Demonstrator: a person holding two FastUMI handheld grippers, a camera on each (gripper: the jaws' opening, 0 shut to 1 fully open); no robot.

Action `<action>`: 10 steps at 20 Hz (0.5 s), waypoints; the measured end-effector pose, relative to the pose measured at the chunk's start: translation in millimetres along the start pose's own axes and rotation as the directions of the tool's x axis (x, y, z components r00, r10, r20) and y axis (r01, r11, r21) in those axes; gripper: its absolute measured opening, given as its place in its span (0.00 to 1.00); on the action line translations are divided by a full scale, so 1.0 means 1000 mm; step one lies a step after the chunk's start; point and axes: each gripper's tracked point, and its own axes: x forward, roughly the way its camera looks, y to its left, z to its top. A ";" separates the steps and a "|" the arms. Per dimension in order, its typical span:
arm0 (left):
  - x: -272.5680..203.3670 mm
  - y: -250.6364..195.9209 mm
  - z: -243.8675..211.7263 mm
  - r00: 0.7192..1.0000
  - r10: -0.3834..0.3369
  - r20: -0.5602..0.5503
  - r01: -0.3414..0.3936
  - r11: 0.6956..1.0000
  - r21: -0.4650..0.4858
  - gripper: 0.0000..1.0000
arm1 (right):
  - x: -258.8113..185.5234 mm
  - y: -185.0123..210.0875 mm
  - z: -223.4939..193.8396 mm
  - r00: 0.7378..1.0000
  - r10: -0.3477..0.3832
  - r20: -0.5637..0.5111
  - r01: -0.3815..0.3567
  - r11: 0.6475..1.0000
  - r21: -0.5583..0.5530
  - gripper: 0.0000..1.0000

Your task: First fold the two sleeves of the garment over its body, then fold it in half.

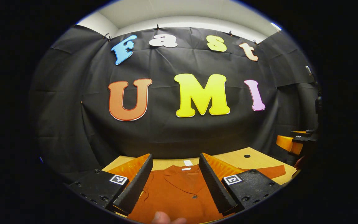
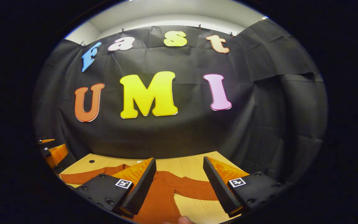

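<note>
A soft rust-orange shirt [image 1: 179, 189] with a collar, a small button and a white neck label lies flat on the smooth pale wooden table [image 1: 256, 158], its sleeves spread out to the sides. The left gripper [image 1: 175, 183] hovers above the shirt's collar and chest, its ridged fingers wide apart and holding nothing. The right gripper [image 2: 179, 186] hangs over the shirt [image 2: 162, 196] beside one outstretched sleeve [image 2: 197, 189], equally wide open and empty.
</note>
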 end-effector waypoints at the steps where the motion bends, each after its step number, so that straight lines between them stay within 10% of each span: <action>1: 0.000 -0.001 -0.001 1.000 -0.002 -0.007 0.003 1.000 0.003 0.96 | 0.005 -0.015 -0.006 0.999 -0.026 -0.019 0.026 1.000 0.002 0.96; 10: 0.008 -0.015 -0.026 0.995 -0.006 -0.104 0.009 1.000 0.028 0.96 | 0.034 -0.172 -0.132 0.912 -0.262 -0.316 0.297 0.952 0.069 0.96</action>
